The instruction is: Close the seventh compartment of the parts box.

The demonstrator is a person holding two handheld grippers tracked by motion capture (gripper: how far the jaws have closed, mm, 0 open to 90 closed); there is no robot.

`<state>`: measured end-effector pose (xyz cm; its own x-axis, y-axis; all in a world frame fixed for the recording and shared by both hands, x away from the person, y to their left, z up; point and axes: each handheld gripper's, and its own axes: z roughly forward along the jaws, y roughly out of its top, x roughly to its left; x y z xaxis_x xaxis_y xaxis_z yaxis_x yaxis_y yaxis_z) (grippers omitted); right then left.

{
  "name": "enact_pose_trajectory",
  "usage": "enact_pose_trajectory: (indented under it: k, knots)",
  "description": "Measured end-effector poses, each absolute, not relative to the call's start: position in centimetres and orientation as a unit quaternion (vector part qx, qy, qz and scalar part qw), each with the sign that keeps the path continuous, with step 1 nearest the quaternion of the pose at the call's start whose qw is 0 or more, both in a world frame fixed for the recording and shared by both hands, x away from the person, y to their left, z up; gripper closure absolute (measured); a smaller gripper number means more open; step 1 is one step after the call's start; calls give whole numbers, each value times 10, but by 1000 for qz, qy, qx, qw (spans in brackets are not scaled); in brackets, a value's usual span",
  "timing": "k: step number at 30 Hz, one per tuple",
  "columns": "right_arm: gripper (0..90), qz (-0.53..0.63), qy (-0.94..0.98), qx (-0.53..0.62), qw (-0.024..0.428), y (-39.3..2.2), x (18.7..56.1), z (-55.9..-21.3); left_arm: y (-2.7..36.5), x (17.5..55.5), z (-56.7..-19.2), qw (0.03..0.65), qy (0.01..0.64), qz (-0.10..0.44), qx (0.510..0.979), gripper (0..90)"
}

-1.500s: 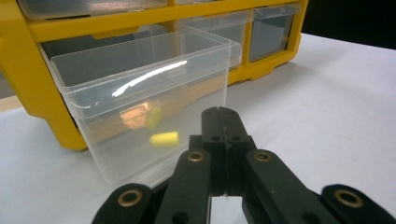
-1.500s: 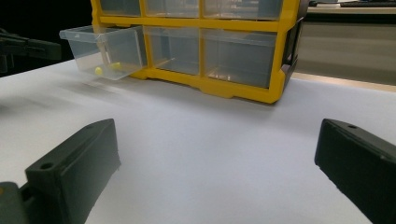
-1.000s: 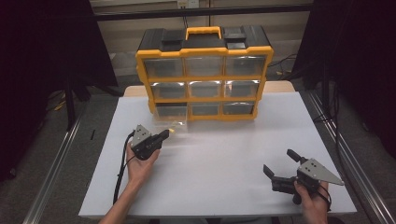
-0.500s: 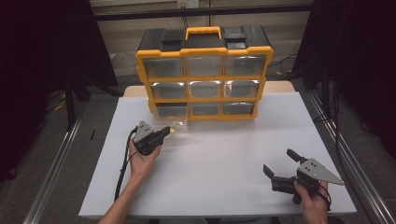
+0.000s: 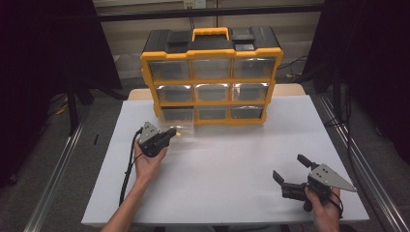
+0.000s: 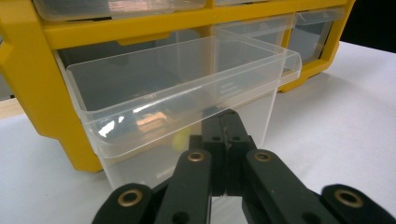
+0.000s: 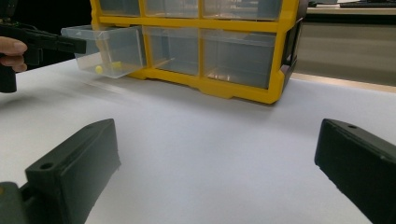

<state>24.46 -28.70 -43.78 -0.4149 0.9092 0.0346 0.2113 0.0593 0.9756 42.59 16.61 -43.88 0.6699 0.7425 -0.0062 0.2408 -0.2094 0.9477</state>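
Note:
A yellow and black drawer cabinet [image 5: 212, 50] stands at the back of the white table. Its bottom-left clear drawer [image 5: 181, 128] is pulled partway out. In the left gripper view the drawer [image 6: 177, 79] holds a small yellow piece and a copper-coloured piece. My left gripper [image 5: 171, 132] is shut, its tips [image 6: 226, 126] against the drawer's front wall just under the lip; I cannot tell whether they pinch anything. My right gripper [image 5: 289, 166] rests open near the table's front right, with nothing between its jaws [image 7: 217, 135].
The white table [image 5: 232, 159] stretches between the two hands. The cabinet's other drawers [image 7: 238, 58] are pushed in. A cable [image 5: 128, 169] trails from the left gripper along the forearm. Dark curtains and metal rails flank the table.
The left gripper has shifted slightly toward the cabinet, staying at the drawer front. The right gripper has kept still.

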Motion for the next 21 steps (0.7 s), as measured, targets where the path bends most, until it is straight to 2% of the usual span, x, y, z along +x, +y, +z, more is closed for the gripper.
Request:
enact_pose_trajectory:
  k: [21]
  knots:
    - [0,534,650,431,326,-287,244,-438,160,435,-441,521,329,242,749,900]
